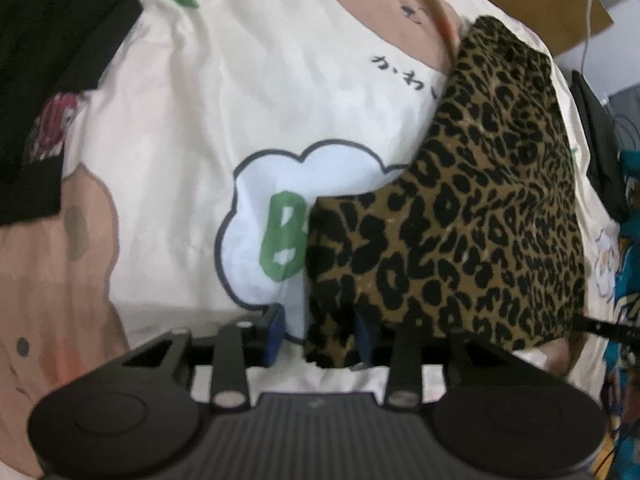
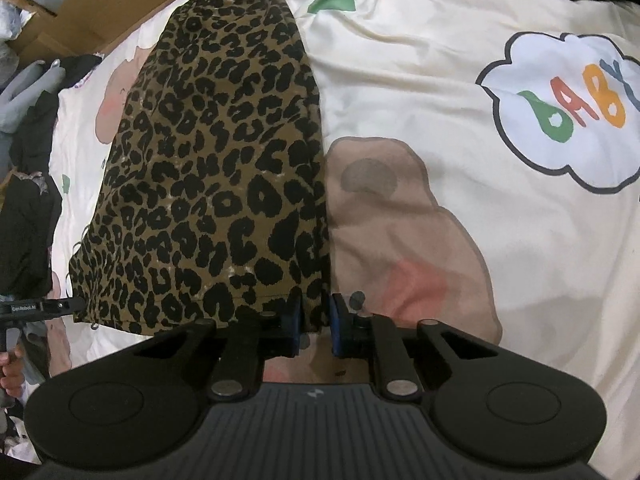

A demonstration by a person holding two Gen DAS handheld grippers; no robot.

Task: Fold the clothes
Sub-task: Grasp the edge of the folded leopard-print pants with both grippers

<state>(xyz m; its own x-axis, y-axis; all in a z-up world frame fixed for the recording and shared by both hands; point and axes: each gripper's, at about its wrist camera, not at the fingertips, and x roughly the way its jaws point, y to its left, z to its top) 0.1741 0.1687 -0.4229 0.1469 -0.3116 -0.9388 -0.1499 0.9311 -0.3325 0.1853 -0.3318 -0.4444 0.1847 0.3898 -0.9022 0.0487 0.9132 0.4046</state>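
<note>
The leopard-print garment (image 2: 212,168) lies on a cream bedspread (image 2: 420,92) printed with brown bears and white clouds, one cloud lettered "BABY" (image 2: 576,108) at 2 o'clock in the right wrist view. In that view the garment runs as a long panel from 11 o'clock down to the centre bottom, narrow at its far end and wide at the near hem, with a straight folded edge along its right side.

The right gripper (image 2: 314,326) has its blue-padded jaws drawn close on the near right corner of the garment's hem, a fold of the cloth pinched between the pads. The left gripper (image 1: 320,334) sits at the garment's other near corner: the leopard cloth hangs down between its jaws and drapes over the right-hand blue pad, but the jaws stand fairly wide and the view is blurred, so I cannot tell whether they grip the cloth. In the right wrist view the tip of the left gripper shows at 9 o'clock, touching the hem's left corner, with fingers of the person's hand (image 2: 12,376) below it at 8 o'clock.

A black garment (image 1: 48,80) lies at 10 o'clock in the left wrist view. A cardboard box (image 2: 100,4) stands beyond the bed at 11 o'clock in the right wrist view, dark clothes (image 2: 28,200) heaped at 9 o'clock
</note>
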